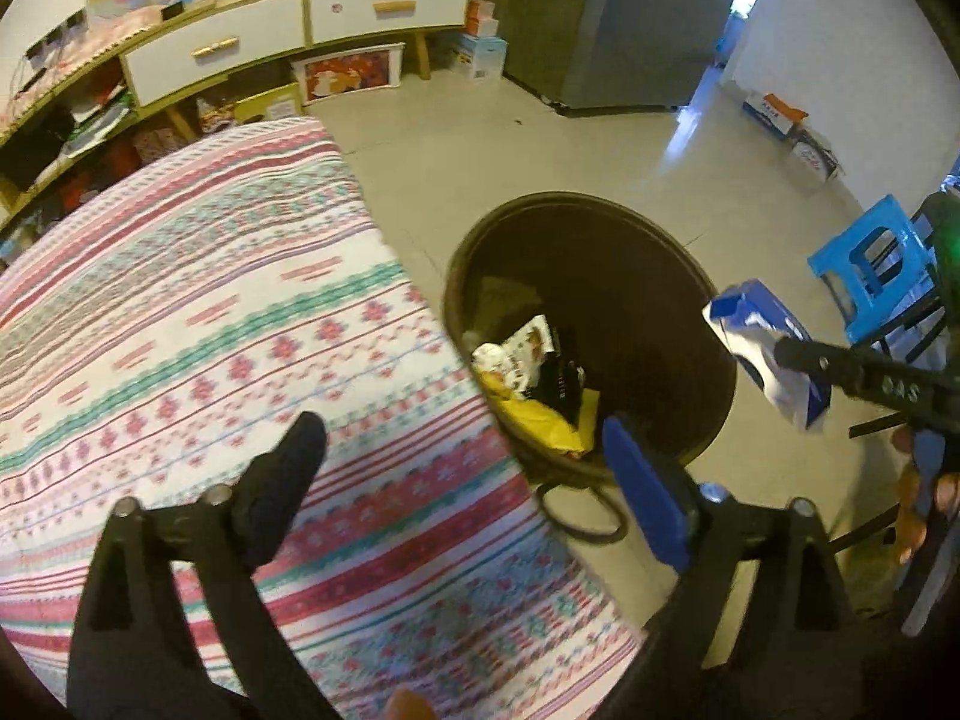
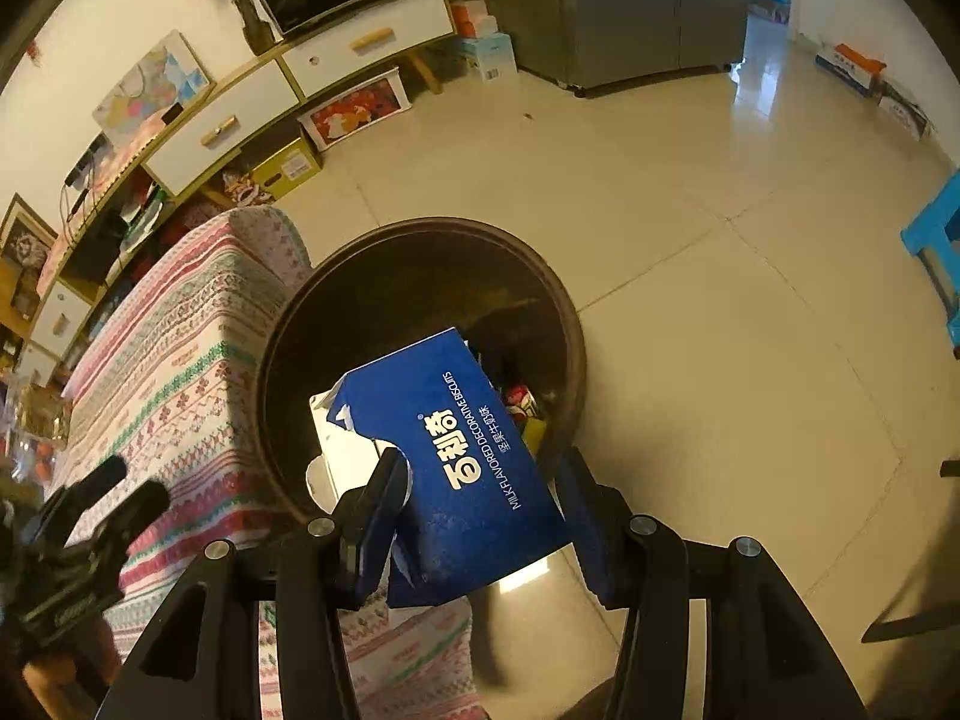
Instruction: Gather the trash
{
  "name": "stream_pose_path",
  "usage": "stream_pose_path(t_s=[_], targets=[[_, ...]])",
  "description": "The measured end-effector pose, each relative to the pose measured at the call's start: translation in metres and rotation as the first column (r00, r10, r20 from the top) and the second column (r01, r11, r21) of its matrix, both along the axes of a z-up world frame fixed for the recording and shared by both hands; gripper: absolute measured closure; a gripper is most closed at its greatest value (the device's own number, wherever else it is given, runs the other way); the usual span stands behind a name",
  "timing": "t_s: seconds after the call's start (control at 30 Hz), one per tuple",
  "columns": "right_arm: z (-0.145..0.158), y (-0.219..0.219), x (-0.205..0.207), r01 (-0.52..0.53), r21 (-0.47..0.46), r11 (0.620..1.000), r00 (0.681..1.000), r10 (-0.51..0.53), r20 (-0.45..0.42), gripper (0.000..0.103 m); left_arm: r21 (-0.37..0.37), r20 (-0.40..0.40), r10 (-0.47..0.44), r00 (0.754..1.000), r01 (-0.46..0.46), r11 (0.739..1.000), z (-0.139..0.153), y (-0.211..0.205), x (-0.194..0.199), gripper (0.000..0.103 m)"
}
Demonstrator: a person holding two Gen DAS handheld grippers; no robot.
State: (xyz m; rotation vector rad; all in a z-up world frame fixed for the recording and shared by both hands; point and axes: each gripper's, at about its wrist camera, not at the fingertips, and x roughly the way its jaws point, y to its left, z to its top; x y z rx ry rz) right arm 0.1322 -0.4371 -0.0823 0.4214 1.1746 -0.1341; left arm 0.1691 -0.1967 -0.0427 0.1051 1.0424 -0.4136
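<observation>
My right gripper (image 2: 480, 480) is shut on a blue biscuit box (image 2: 456, 456) and holds it over the near rim of a dark round trash bin (image 2: 576, 360). In the left wrist view the same box (image 1: 762, 354) hangs at the bin's right edge, held by the right gripper (image 1: 798, 360). The bin (image 1: 708, 300) holds wrappers and a yellow bag (image 1: 540, 420). My left gripper (image 1: 462, 456) is open and empty, above the edge of a striped patterned cloth (image 1: 210, 330) beside the bin. It also shows at the lower left of the right wrist view (image 2: 120, 492).
A TV cabinet (image 1: 240, 54) with white drawers and boxes under it stands along the far wall. A grey fridge (image 1: 630, 30) is at the back. A blue plastic stool (image 1: 870, 264) stands right of the bin. Cardboard boxes (image 1: 792, 132) lie by the doorway. The floor is pale tile.
</observation>
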Motion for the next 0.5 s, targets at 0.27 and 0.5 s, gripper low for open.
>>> stream_pose_path(t_s=[0.27,0.5], targets=[[0.001,0.022,0.010,-0.038,-0.076,0.996,0.999,0.040,0.024,0.017,0.061,0.072,0.066,0.995,-0.070,0.996,0.014,0.041,-0.014,0.001],[0.018,0.038,0.002,-0.038,-0.092,0.995,0.998,0.043,0.051,0.017,0.064,0.093,0.120,0.988,-0.126,0.990,0.026,0.072,-0.028,0.001]])
